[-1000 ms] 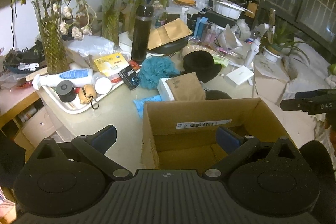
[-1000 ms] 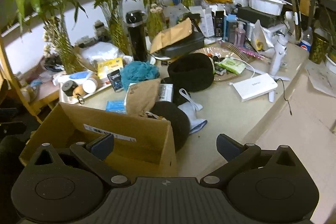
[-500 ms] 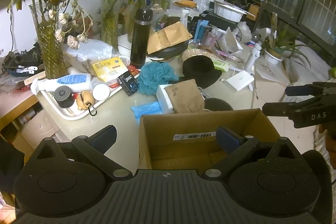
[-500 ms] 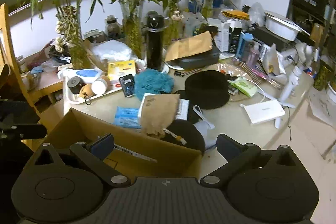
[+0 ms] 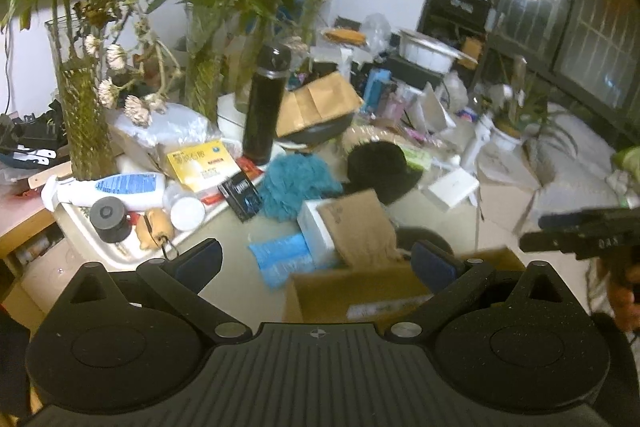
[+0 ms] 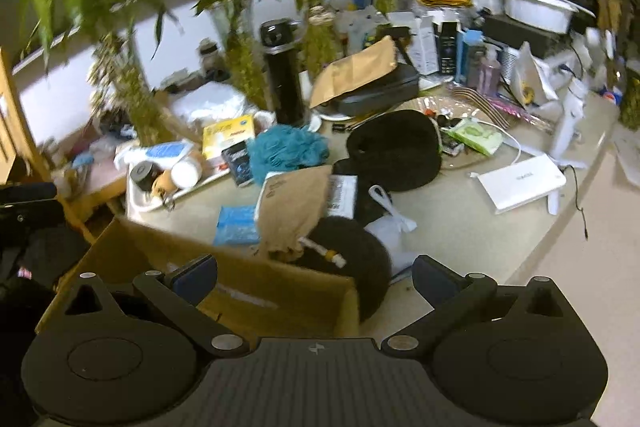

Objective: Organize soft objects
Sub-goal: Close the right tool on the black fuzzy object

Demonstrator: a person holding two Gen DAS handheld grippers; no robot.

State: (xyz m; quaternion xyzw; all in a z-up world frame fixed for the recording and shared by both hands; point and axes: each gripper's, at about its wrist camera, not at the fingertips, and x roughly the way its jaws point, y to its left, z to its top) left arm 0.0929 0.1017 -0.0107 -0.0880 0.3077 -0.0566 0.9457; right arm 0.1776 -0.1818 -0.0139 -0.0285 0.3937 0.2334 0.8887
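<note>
Both grippers hang wide apart and empty above the near edge of the cluttered table (image 6: 472, 227). The left gripper (image 5: 318, 261) has drawn back and tipped up since a second ago: the cardboard box (image 5: 360, 293), which then filled the middle of its view, now shows only its far wall low between the fingers. The right gripper (image 6: 314, 273) has swung left, so the box (image 6: 256, 283) sits straight ahead of it with its white barcode label facing in; the print is too blurred to read.

Soft things lie just beyond the box's far wall: a tan drawstring pouch (image 6: 294, 211) draped over a white carton (image 5: 316, 225), a round black cushion (image 6: 356, 255) touching the box's right corner, a teal mesh bath sponge (image 6: 286, 147) and a black knit hat (image 6: 394, 149) farther back, toward the middle of the table. A blue wipes pack (image 6: 236, 225) lies flat beside the pouch.

In the left wrist view the right gripper (image 5: 580, 231) juts in from the right edge, lettered "DAS". A yellow packet (image 5: 202, 161) near the black flask (image 5: 264, 105) carries print I cannot make out.
</note>
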